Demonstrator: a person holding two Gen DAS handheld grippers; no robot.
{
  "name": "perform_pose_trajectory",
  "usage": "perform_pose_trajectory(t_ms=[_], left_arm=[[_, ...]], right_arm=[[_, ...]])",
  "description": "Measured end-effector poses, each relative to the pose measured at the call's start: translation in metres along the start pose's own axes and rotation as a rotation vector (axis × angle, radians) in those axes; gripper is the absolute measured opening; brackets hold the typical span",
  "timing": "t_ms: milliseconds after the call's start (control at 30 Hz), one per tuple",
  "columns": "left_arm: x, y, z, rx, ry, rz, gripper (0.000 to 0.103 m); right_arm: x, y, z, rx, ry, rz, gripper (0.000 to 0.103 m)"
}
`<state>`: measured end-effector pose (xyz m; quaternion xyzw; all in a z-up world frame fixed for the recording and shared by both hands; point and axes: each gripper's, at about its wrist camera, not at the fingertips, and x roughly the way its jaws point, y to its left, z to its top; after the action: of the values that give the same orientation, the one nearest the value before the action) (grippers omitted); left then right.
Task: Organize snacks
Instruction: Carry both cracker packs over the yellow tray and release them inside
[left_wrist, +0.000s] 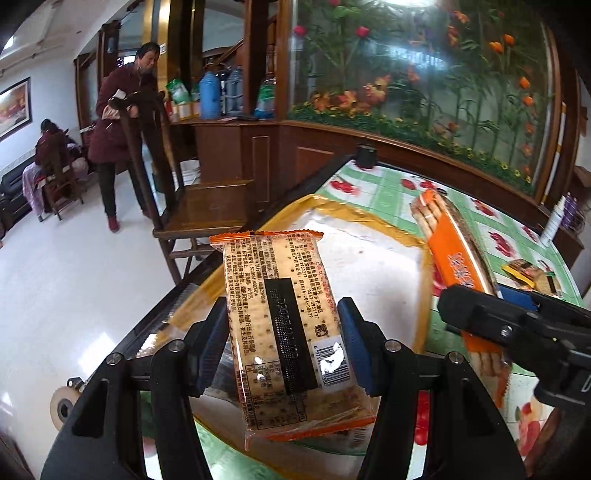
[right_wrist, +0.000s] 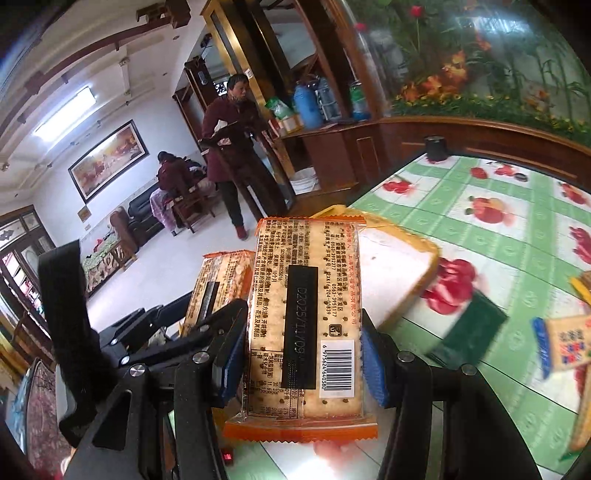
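Left gripper has a cracker pack pinched over the gold tray. Right gripper grips another pack just beside it, above the bench.

A cracker pack sits between the left gripper fingers, above a tray on the table, chair behind.

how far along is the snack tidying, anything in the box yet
Nothing shows as put away yet: the visible part of the gold-rimmed box looks bare. In hand: the left gripper clamps one cracker pack and the right gripper clamps another cracker pack, both held near the box. Left to do: at least two more snack packs and lie loose on the green tablecloth.
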<state>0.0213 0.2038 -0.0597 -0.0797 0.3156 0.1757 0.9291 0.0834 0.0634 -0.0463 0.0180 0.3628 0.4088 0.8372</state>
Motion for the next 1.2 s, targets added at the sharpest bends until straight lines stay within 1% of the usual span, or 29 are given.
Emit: perform_pose_trajectory(t_ms=[167, 300, 700, 933, 1000, 1033, 1067, 1133, 1167, 1200], left_arm=[[0.011, 0.010, -0.002, -0.016, 0.021, 0.020, 0.058], [0.016, 0.017, -0.002, -0.023, 0.032, 0.030, 0.058], [0.025, 0.025, -0.002, -0.019, 0.061, 0.044, 0.058], [0.030, 0.021, 0.002, -0.005, 0.077, 0.048, 0.058], [0.031, 0.021, 0.002, -0.009, 0.084, 0.049, 0.058], [0.031, 0.022, 0.003, -0.023, 0.087, 0.048, 0.059], [0.033, 0.023, 0.003, -0.027, 0.096, 0.053, 0.068], [0.033, 0.023, 0.003, -0.028, 0.102, 0.063, 0.081], [0.031, 0.022, 0.002, -0.024, 0.097, 0.059, 0.084], [0.030, 0.021, 0.001, -0.016, 0.094, 0.061, 0.084]], right_arm=[[0.030, 0.007, 0.004, 0.000, 0.025, 0.006, 0.055], [0.047, 0.010, 0.000, 0.003, 0.047, 0.006, 0.055], [0.076, 0.000, -0.004, 0.018, 0.100, -0.027, 0.055], [0.089, -0.003, -0.005, 0.012, 0.130, -0.050, 0.054], [0.093, -0.006, -0.006, 0.017, 0.138, -0.050, 0.053], [0.093, -0.006, -0.007, 0.016, 0.140, -0.054, 0.054], [0.094, -0.006, -0.008, 0.020, 0.148, -0.057, 0.054], [0.092, -0.009, -0.008, 0.034, 0.145, -0.047, 0.054], [0.088, -0.010, -0.008, 0.040, 0.140, -0.048, 0.054], [0.084, -0.011, -0.008, 0.043, 0.130, -0.046, 0.054]])
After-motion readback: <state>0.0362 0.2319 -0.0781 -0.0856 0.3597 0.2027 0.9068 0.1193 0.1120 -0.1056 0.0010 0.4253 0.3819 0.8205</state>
